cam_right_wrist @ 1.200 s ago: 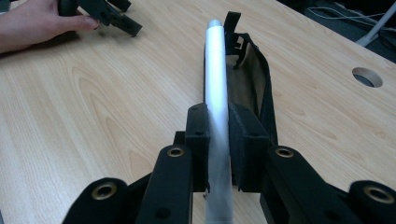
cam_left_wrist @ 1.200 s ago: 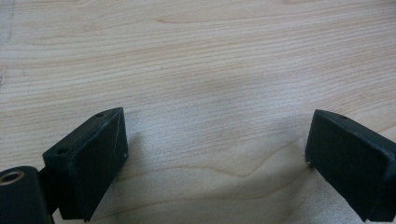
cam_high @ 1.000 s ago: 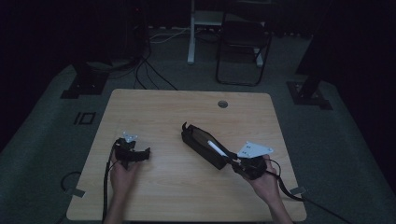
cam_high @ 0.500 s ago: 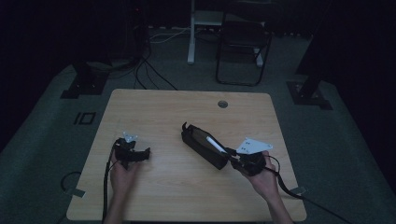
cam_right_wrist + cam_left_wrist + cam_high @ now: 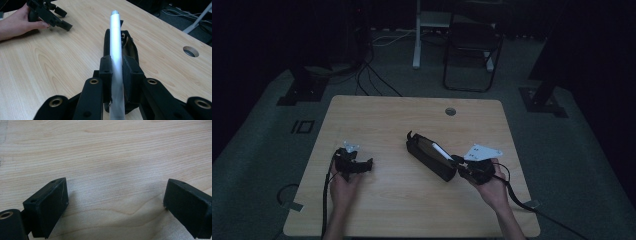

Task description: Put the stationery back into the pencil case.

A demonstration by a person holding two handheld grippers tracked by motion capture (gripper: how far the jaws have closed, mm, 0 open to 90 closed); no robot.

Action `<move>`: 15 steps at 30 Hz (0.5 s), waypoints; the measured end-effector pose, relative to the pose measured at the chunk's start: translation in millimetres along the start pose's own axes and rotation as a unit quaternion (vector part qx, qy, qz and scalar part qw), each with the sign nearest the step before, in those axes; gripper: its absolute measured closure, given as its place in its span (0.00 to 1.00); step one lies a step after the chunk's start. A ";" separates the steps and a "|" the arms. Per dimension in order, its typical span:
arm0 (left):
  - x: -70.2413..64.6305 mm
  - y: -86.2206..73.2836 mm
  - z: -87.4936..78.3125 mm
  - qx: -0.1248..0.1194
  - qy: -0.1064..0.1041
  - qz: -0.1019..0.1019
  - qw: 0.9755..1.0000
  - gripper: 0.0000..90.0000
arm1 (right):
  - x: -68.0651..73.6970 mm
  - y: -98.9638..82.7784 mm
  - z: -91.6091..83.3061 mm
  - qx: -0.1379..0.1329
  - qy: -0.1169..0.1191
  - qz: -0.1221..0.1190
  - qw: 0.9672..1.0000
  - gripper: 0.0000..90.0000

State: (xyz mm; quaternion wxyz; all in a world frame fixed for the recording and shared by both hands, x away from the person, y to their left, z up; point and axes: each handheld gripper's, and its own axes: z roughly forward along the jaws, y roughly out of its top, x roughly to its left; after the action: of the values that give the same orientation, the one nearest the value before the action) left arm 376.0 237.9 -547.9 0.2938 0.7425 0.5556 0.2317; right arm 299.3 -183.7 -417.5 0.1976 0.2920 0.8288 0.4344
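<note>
A black pouch lies at an angle in the middle of the wooden table, its top open. My right gripper sits at the pouch's near right end, shut on a silver-white pen. The pen points along the pouch and lies just over its opening. In the right gripper view the pads press the pen from both sides, with my right gripper low over the table. My left gripper rests on the table at the left, open, with bare wood between its jaws.
A round cable hole sits near the table's far edge. Behind the table stand a dark chair and a white post, with cables on the floor. The left hand and its gripper lie well left of the pouch.
The right gripper with the pen has edged slightly away from me, along the pouch. The left hand and gripper have stayed where they were.
</note>
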 end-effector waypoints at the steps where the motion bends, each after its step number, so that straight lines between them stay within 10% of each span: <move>1: 0.0 0.0 0.0 0.000 0.000 0.000 1.000 0.07 | -0.8 0.4 1.1 0.000 0.000 0.003 1.000 0.87; 15: 0.0 0.0 0.0 0.000 0.000 0.000 1.000 0.07 | -2.5 7.9 5.7 -0.004 0.001 0.002 1.000 0.87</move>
State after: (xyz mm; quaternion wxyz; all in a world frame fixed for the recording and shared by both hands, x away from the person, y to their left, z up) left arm 376.0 237.9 -547.9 0.2937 0.7426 0.5556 0.2317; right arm 306.9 -178.3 -413.8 0.1969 0.2923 0.8270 0.4380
